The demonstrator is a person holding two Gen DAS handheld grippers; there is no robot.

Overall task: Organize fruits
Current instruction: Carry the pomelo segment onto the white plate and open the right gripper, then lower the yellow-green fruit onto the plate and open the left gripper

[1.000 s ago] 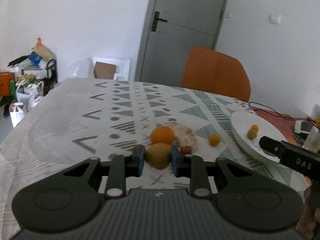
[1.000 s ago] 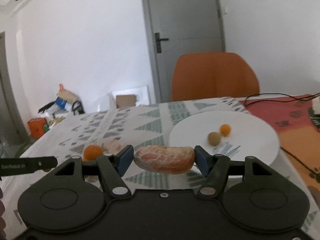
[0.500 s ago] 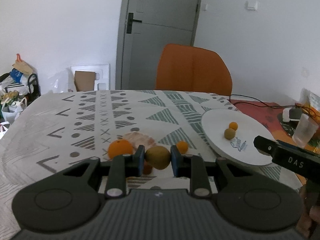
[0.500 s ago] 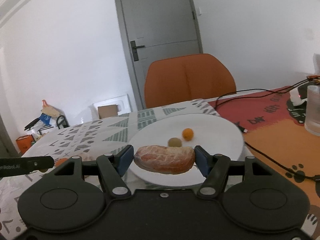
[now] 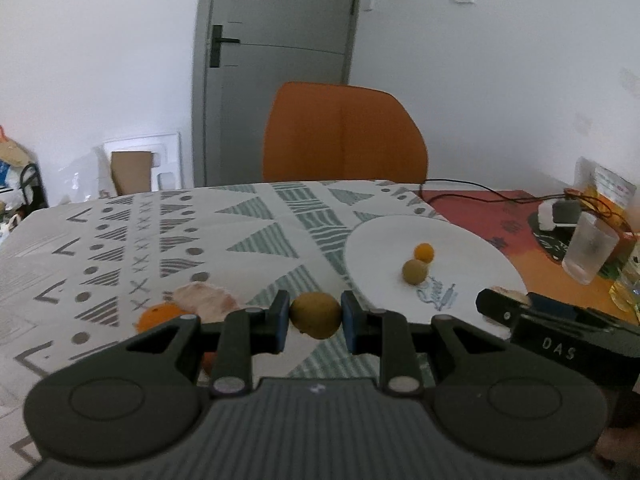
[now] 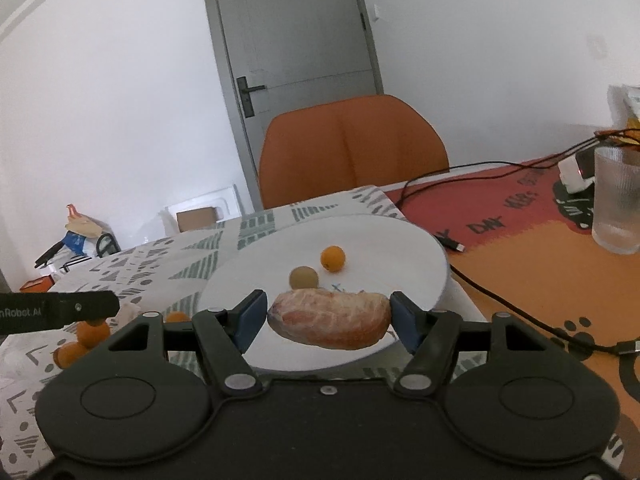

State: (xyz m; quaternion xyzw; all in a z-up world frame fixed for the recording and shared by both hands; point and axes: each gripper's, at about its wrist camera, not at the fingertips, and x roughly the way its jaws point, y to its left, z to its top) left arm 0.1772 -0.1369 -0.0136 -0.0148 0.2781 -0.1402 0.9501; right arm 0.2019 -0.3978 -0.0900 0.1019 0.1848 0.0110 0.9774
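My left gripper (image 5: 315, 320) is shut on a green-brown kiwi-like fruit (image 5: 315, 315) and holds it above the patterned tablecloth, just left of the white plate (image 5: 460, 248). A small orange (image 5: 423, 252) and a small greenish ball (image 5: 414, 271) lie on that plate. In the right wrist view, my right gripper (image 6: 328, 316) holds a peeled pink citrus segment (image 6: 330, 322) over the near part of the plate (image 6: 380, 240). Its jaws are opening, with the segment still touching both pads.
An orange (image 5: 160, 316) and another peeled segment (image 5: 204, 298) lie on the cloth at the left. A ribbed glass (image 6: 618, 200) and a black cable (image 6: 500, 304) sit on the red-orange mat right of the plate. An orange chair (image 5: 344, 132) stands behind the table.
Both grippers have swung right toward the plate with their fruit. The plate now looks larger and nearer in both views, and the citrus segment hangs over its near part.
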